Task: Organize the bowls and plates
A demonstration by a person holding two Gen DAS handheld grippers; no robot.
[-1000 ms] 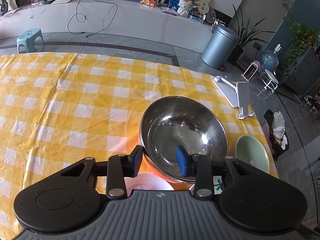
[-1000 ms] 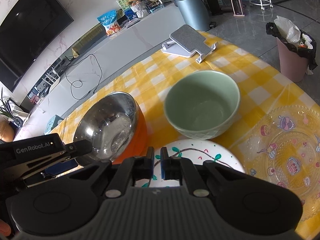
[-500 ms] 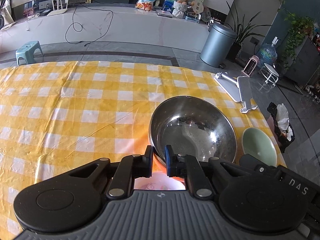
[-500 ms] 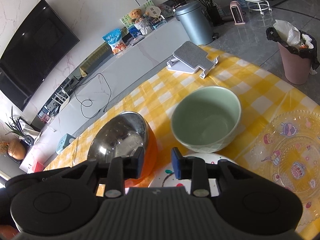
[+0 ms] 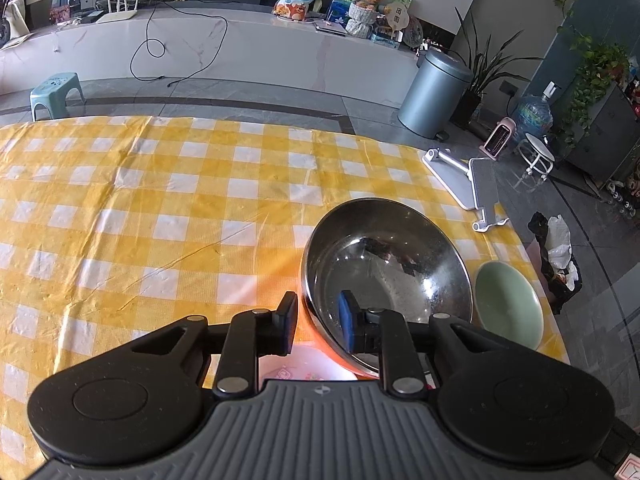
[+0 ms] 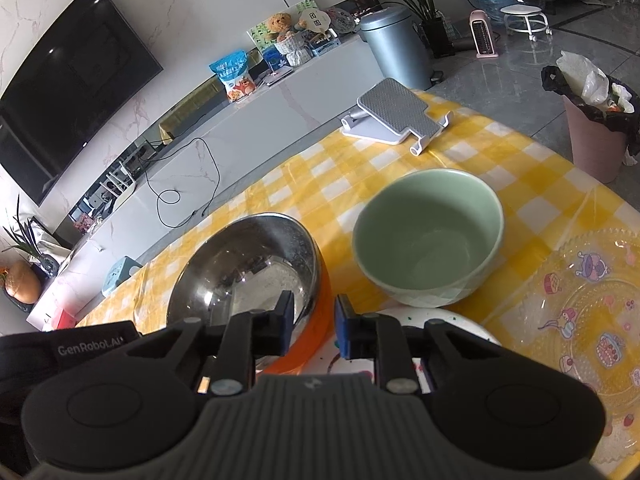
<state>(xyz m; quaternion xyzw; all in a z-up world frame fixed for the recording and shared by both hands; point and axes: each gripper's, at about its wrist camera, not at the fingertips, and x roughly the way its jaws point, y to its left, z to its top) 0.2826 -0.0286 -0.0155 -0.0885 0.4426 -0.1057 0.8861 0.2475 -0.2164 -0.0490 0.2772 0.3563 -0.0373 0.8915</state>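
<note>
A steel bowl (image 5: pixel 384 268) sits inside an orange bowl (image 6: pixel 316 320) on the yellow checked tablecloth; it also shows in the right wrist view (image 6: pixel 248 264). My left gripper (image 5: pixel 318 326) is open, its jaws astride the steel bowl's near rim. A green bowl (image 6: pixel 428 236) stands to the right; it also shows in the left wrist view (image 5: pixel 508 308). My right gripper (image 6: pixel 312 328) is open and empty, above the orange bowl's edge and a white painted plate (image 6: pixel 440 320). A clear cartoon plate (image 6: pixel 580 304) lies at the right. A pink plate (image 5: pixel 304 368) lies under my left gripper.
A grey tablet stand (image 6: pixel 396 112) lies at the table's far right corner, also in the left wrist view (image 5: pixel 476 184). A pink waste bin (image 6: pixel 596 136) stands on the floor beyond the table's right edge. The left gripper's body (image 6: pixel 80 352) is at the lower left.
My left gripper shut briefly at the steel bowl's rim and has opened again. My right gripper went from shut to open and rose a little.
</note>
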